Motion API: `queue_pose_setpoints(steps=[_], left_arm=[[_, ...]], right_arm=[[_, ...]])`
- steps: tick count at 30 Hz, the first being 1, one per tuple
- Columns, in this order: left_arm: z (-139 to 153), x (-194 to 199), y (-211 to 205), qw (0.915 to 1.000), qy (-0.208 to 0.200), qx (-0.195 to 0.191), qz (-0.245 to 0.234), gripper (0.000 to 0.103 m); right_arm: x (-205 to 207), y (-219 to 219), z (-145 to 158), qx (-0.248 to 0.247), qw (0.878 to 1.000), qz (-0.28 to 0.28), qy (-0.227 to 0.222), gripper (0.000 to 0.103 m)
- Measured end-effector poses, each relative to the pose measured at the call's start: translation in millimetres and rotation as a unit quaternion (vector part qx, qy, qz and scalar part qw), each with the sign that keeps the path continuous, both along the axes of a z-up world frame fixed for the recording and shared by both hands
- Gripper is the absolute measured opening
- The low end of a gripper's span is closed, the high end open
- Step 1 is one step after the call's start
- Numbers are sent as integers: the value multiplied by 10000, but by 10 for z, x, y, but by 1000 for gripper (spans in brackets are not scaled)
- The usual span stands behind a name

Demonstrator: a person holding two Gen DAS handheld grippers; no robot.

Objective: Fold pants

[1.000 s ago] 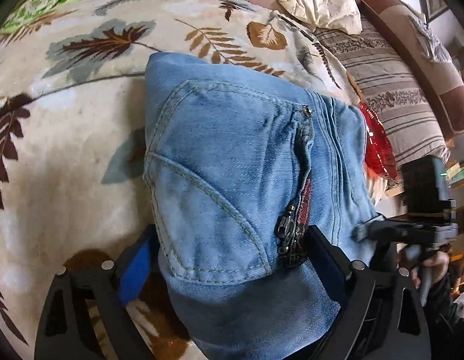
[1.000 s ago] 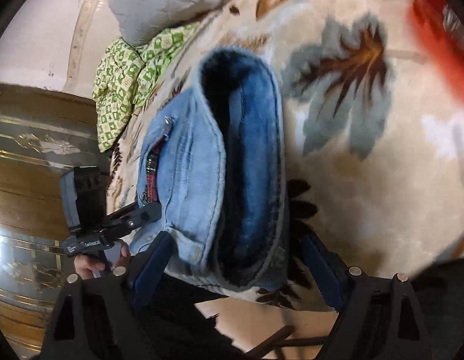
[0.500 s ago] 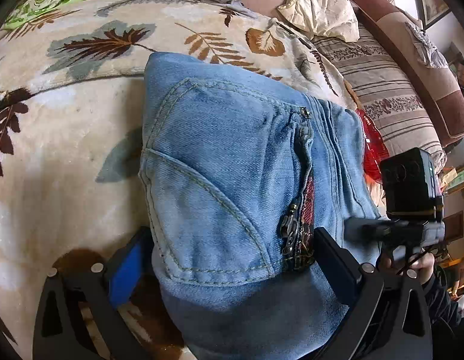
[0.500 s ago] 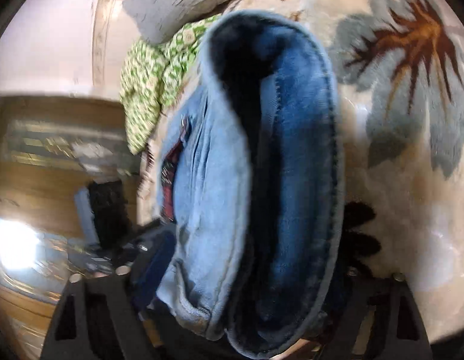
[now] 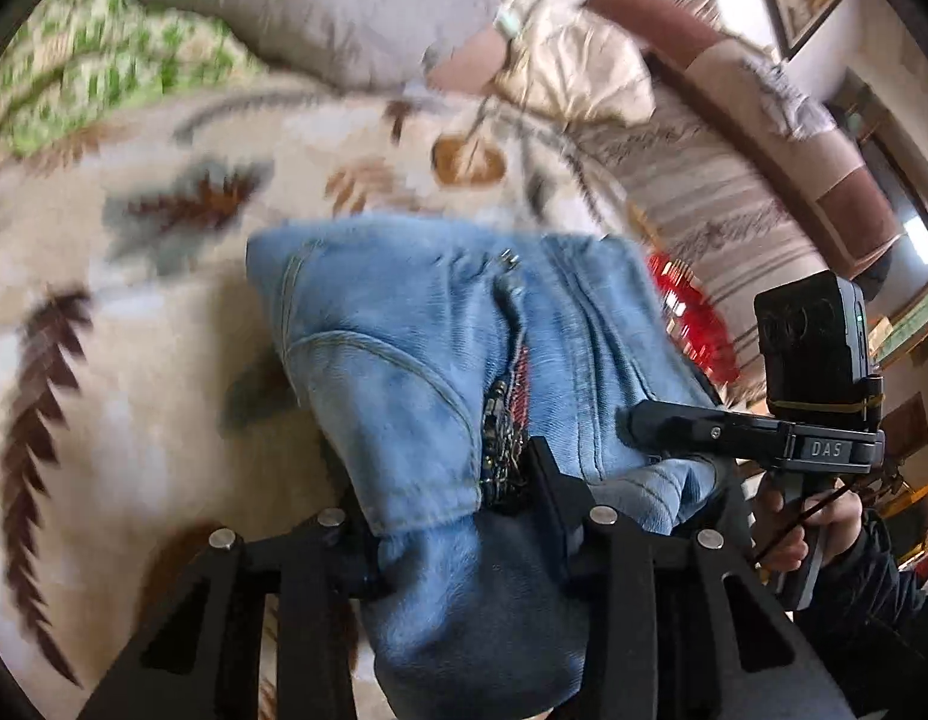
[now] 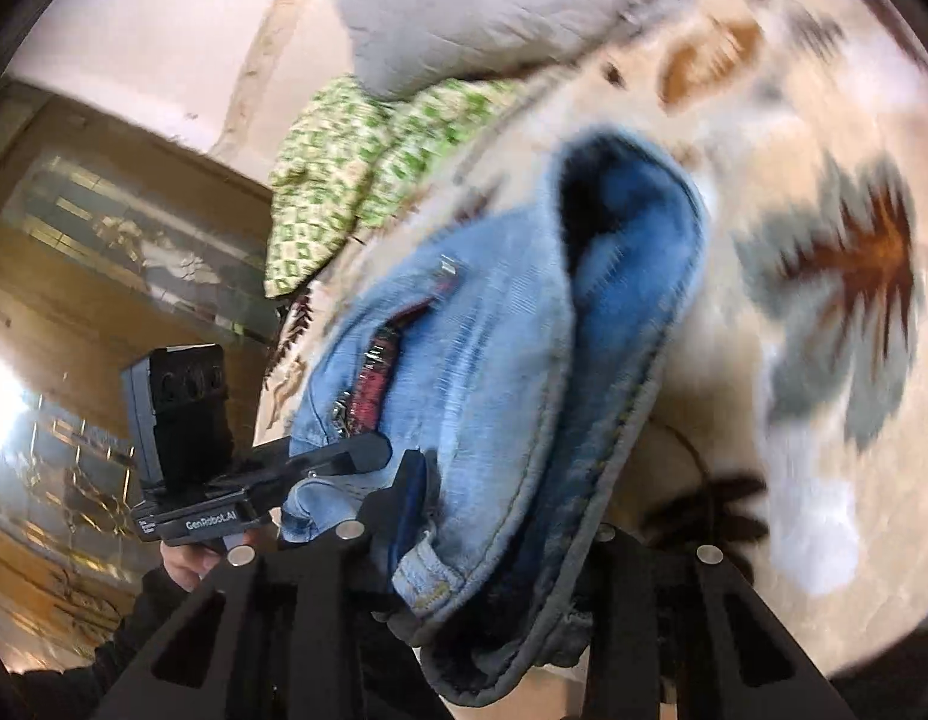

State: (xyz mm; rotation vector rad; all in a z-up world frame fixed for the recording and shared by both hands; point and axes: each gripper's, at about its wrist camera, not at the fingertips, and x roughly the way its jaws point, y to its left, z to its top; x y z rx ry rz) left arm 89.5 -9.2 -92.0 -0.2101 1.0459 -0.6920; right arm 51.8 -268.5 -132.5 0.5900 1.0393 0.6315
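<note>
Closing on folded denim, both tools: left gripper (image 5: 458,516) low in the frame's centre, its jaws coming together with the near edge of the pants (image 5: 440,360) bunched between them, cloth pressed against the inner faces of both black fingers (image 5: 551,480). Same on the other side: right gripper (image 6: 494,516) at lower centre of its view, jaws narrowing on the stacked layers of the pants (image 6: 488,360), the thick hem rolled between the fingers. Reaching from each tool up toward frame centre, a compact folded bundle, its far part over the leaf-print blanket (image 5: 134,390); whether it touches the blanket there cannot be told.

Light blue, faded wash, with a curved pocket seam at left in the left view and an open zipper (image 5: 503,420) down the middle showing red lining. Seen from the right view, darker blue inner layers gaping at the top of the fold. Motion-blurred in both views.

Visible at the right edge of the left view, the other tool held in a hand (image 5: 806,522); likewise at lower left in the right view. Beyond the bundle, a grey pillow (image 5: 296,6) and green patterned cloth (image 6: 356,168).
</note>
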Motion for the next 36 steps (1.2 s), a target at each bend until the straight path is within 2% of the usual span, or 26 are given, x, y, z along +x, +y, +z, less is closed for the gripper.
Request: queue_pose_setpoints(steps=[5,7,8,10,12,13,14,15,18,21,23,24,26,29,30,32,33,36], left_arm=[[362,340,134,9972,-677,-78,311,41],[335,542,204,9962,-737,-7,460,41],[269,629,226,9964,-671,35,515,41],[2,822,251,9973,-375,236,583,41],[-484,1019,263,9957,312,608,619,46],[-716,1082,289,9933,624,699,680,56],[-804,1107,377,9939,679,295,821,56],[-819,1121,424,9937,734,127,836,56],[-793,1128,406,9944,668,195,789,60],[-696,1099,438,9931,735,13,912,75],[-540,1006,543,9914,702,-141,1095,82],[-432,921,599,9916,610,-137,1129,84],[-217,745,654,9937,312,-21,1074,94],[13,483,584,9968,5,75,801,100],[54,392,546,9972,-125,176,719,101],[105,225,424,9946,-570,651,569,100],[109,138,362,9911,-856,909,465,100],[51,-33,272,9789,-1393,1463,311,100]], right_arm=[[344,191,508,-233,9958,103,-878,36],[538,248,576,-299,9929,103,-1144,36],[672,286,525,-342,9929,133,-1133,36],[895,325,305,-318,9962,157,-792,36],[1139,475,-45,-456,9981,191,-365,36],[1266,573,-325,-560,9980,276,75,36],[1322,634,-524,-718,9964,306,327,40],[1342,642,-670,-607,9972,265,347,42],[1394,540,-712,-144,9980,198,589,51],[1426,562,-664,-191,9965,287,755,59],[1410,554,-559,-237,9952,247,921,77],[1370,524,-464,-283,9956,208,874,80],[1246,459,-198,-336,9981,275,441,88],[932,342,131,-855,9955,255,-311,100],[825,366,211,-1108,9914,389,-584,100],[653,504,280,-1762,9761,842,-955,100],[550,582,304,-2166,9641,927,-1223,100],[388,644,314,-2748,9426,1081,-1562,100]])
